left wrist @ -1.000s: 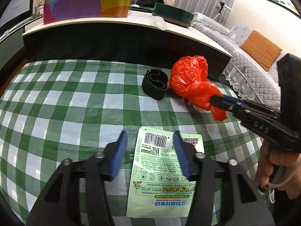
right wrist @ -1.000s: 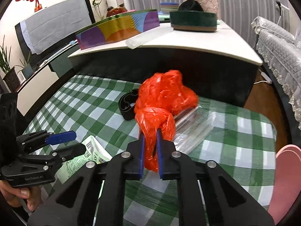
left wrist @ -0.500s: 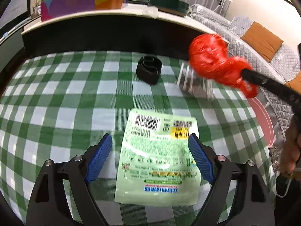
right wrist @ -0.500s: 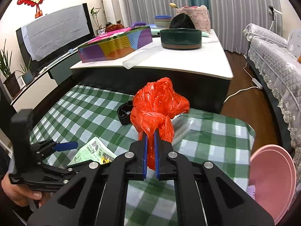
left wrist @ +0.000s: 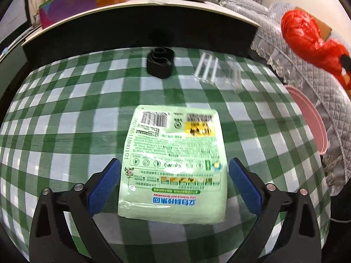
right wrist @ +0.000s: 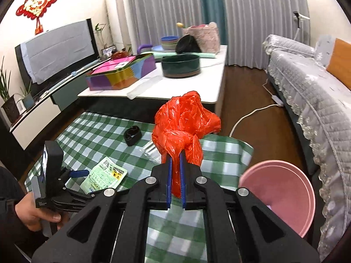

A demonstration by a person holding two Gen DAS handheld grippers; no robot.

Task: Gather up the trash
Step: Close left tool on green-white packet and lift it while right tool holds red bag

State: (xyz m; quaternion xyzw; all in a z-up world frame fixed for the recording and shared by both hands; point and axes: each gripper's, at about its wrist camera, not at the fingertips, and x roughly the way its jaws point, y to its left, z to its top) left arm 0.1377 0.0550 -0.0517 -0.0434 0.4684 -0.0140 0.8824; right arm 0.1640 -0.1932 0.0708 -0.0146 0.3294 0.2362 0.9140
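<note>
My right gripper (right wrist: pixel 174 160) is shut on a crumpled red plastic bag (right wrist: pixel 185 125) and holds it in the air above the checked table, left of the pink bin (right wrist: pixel 278 195). The bag also shows in the left wrist view (left wrist: pixel 307 37) at the upper right. My left gripper (left wrist: pixel 174 177) is open wide, its blue pads on either side of a flat green wipes packet (left wrist: pixel 175 160) lying on the green checked cloth (left wrist: pixel 65 131). The packet also shows in the right wrist view (right wrist: pixel 104 176). A clear plastic wrapper (left wrist: pixel 217 72) lies on the cloth behind it.
A black rubber loop (left wrist: pixel 160 62) lies at the far side of the cloth. The pink bin (left wrist: pixel 309 118) stands off the table's right edge. A higher white table (right wrist: pixel 175 85) with a colourful box and a green bowl stands behind. A grey sofa (right wrist: pixel 311 87) is to the right.
My right gripper has lifted the red bag off the cloth and carried it up and to the right, baring the clear wrapper. My left gripper has opened wider around the packet.
</note>
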